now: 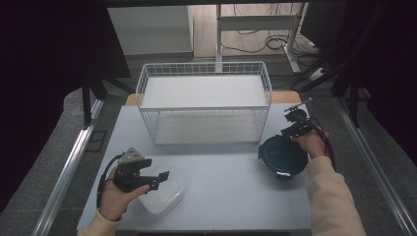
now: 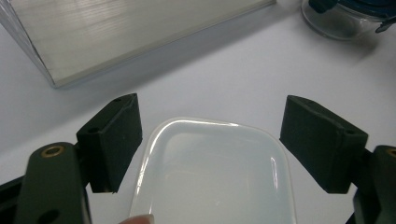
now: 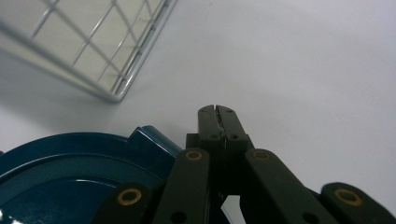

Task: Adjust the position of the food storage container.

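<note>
Left side: left tool (image 1: 158, 178) hovers over the white rectangular container (image 1: 162, 191), which sits lid-on near the front-left of the surface (image 1: 226, 196). In the left gripper view the jaws stand wide apart, one on either side of the container's (image 2: 212, 172) far end, pads clear of its walls. No grip yet. A fingertip shows at the bottom edge of that view.

Centre: two-tier wire basket rack (image 1: 204, 101) at the back of the surface; both shelves appear bare. Judgement: nothing stowed so far, work is at its start if the containers are bound for the rack.

Right side: round container with dark blue lid (image 1: 282, 156) rests on the surface, near the rack's front right corner. Right tool (image 1: 297, 123) lies at its far rim; in the right gripper view the jaws are pressed together with nothing between them (image 3: 218, 116), beside the lid's (image 3: 79, 163) edge tab. Contact with the lid cannot be told.

Orientation: white container's long axis runs along the left tool's line of sight, roughly front-left to back-right on the surface, lying flat. Round container has no long axis; lid faces up.

Left to do: close on a container, lift, place.
</note>
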A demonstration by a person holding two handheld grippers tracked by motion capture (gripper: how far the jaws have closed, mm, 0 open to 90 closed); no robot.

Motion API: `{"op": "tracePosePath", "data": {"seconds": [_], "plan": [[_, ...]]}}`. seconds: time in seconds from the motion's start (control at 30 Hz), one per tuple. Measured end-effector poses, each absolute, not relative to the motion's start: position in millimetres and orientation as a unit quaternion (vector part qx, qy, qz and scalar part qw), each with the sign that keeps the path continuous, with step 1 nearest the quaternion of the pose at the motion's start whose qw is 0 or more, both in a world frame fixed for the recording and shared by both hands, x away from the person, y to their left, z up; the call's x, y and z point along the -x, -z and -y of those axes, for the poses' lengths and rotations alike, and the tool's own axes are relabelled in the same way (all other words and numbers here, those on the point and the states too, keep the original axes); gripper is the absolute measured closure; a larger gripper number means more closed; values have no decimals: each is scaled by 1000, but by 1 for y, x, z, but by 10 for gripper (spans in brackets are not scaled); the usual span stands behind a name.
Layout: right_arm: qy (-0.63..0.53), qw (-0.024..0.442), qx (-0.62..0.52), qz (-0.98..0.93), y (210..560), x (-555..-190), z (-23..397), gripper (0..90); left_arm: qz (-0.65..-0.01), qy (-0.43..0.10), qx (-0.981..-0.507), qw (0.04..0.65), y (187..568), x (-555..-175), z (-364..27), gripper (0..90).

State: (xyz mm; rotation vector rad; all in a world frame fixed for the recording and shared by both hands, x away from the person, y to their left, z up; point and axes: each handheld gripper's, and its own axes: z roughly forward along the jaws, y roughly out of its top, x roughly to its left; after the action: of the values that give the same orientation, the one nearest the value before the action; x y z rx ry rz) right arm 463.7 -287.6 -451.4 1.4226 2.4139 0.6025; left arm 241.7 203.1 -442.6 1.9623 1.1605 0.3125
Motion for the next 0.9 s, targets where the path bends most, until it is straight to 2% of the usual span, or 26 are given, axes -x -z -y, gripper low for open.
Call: {"op": "tracePosePath", "data": {"seconds": [0.3, 0.6, 0.77, 0.87, 0.9], "plan": [[-210, 125, -467, -850, 452, -442, 275, 900, -458, -123, -782, 405, 443, -241, -201, 208], [-238, 110, -434, -862, 455, -404, 264, 900, -458, -124, -780, 407, 441, -240, -201, 207], [-240, 120, -423, -866, 454, -391, 264, 898, -452, -122, -784, 407, 441, -239, -197, 206], [-258, 133, -430, -855, 446, -387, 272, 897, -452, -123, -784, 408, 440, -238, -197, 205], [-285, 149, -448, -835, 434, -379, 286, 897, -454, -124, -781, 410, 439, -238, -198, 205]]}}
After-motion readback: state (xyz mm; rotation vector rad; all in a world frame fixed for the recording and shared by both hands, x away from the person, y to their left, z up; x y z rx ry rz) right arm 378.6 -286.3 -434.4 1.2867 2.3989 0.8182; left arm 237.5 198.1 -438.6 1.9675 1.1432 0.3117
